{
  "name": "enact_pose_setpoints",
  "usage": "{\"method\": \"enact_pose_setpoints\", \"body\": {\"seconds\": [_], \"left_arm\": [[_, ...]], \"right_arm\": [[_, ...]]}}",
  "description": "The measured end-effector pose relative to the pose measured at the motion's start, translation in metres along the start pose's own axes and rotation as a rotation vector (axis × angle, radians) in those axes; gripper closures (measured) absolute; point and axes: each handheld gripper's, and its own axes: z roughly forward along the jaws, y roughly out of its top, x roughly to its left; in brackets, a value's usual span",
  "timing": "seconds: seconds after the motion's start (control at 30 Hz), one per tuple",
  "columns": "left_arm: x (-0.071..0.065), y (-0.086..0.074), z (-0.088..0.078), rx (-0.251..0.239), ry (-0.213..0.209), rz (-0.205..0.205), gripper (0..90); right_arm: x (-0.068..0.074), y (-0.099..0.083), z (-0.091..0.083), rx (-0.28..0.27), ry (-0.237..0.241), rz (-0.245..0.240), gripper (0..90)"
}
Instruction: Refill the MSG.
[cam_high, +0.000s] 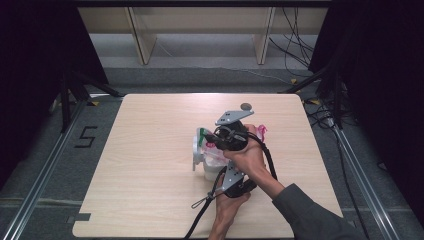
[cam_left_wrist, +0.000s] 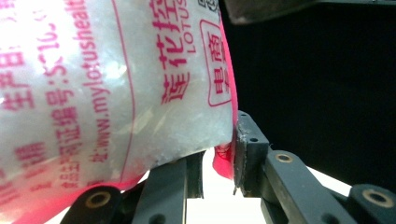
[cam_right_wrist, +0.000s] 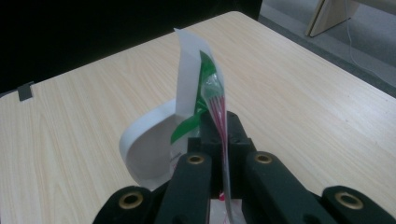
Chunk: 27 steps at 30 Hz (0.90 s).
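Overhead arrangement: a person is working at a pale wooden table (cam_high: 150, 150), with both forearms entering from the near edge and the hands crossing close together near the table's middle. The right gripper (cam_high: 220, 137) is sitting farther from the person, and the left gripper (cam_high: 224, 175) is sitting nearer, just below it.

Object in hand: a clear plastic bag of white granules (cam_left_wrist: 116, 93), printed with pink Chinese characters and a web address, is being held between the two grippers above the table. In the high view the bag (cam_high: 215, 157) is appearing as a whitish mass with pink edges, just beside a white scoop-shaped container (cam_high: 196, 150).

Left gripper (cam_left_wrist: 219, 163): its jaws are standing partly closed and are pressing on the bag's lower pink-edged corner, with the filled body of the bag bulging over the left jaw.

Right gripper (cam_right_wrist: 219, 135): its jaws are closed tight on the bag's thin, flattened top edge (cam_right_wrist: 217, 100), where clear film with pink lines and a green patch is rising upright from between the pads. A white flap of that edge is standing just behind the green patch. The white container (cam_right_wrist: 140, 149) is lying on the table directly beyond these jaws, its rounded rim facing the camera.
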Motion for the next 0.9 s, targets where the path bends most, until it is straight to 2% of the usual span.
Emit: {"method": "enact_pose_setpoints", "body": {"seconds": [0.07,0.1,0.17,0.23,0.27,0.3,0.4,0.43,0.5,0.57,0.6,0.7,0.73,0.77,0.9], "left_arm": [[0.000,-0.001,0.000,0.004,0.002,0.003,75.3],[0.000,-0.001,0.000,0.006,0.000,-0.001,75.4],[0.000,-0.002,0.001,-0.003,-0.001,-0.012,75.3],[0.000,-0.001,-0.001,0.023,0.016,-0.010,75.1],[0.000,-0.002,-0.001,0.021,0.014,-0.016,74.9],[0.000,-0.002,-0.001,0.022,0.014,-0.017,74.8],[0.000,-0.003,-0.001,0.027,0.015,-0.026,74.8],[0.001,-0.003,-0.001,0.031,0.015,-0.026,74.7],[0.001,-0.004,0.000,0.037,0.016,-0.022,74.7],[0.002,-0.004,-0.001,0.050,0.016,-0.015,74.6],[0.002,-0.004,-0.001,0.052,0.020,-0.016,74.5],[0.001,-0.005,-0.001,0.051,0.020,-0.020,74.1],[0.001,-0.005,-0.001,0.053,0.021,-0.020,74.0],[0.001,-0.005,-0.001,0.049,0.018,-0.022,74.0],[0.002,-0.006,-0.001,0.056,0.019,-0.020,73.7]], "right_arm": [[0.001,-0.001,0.000,-0.012,-0.009,0.000,90.0],[0.000,0.000,-0.001,0.004,0.006,0.006,90.0],[0.000,0.000,-0.002,-0.002,0.000,0.019,90.0],[0.001,-0.001,-0.002,-0.013,-0.009,0.033,90.0],[-0.001,-0.001,-0.003,-0.014,-0.010,0.024,90.0],[0.000,-0.001,-0.003,-0.020,0.003,0.041,90.0],[-0.002,-0.001,-0.003,-0.034,-0.003,0.014,90.0],[-0.002,-0.001,-0.006,-0.021,0.000,0.046,90.0],[-0.004,-0.001,-0.006,-0.040,-0.004,0.030,90.0],[-0.005,-0.002,-0.008,-0.037,0.001,0.035,90.0],[-0.005,-0.002,-0.009,-0.037,0.001,0.053,90.0],[-0.005,-0.003,-0.009,-0.045,0.012,0.044,90.0],[-0.006,-0.003,-0.011,-0.045,0.002,0.030,90.0],[-0.004,-0.004,-0.010,-0.052,0.008,0.061,90.0],[-0.006,-0.004,-0.014,-0.067,0.012,0.062,90.0]]}}
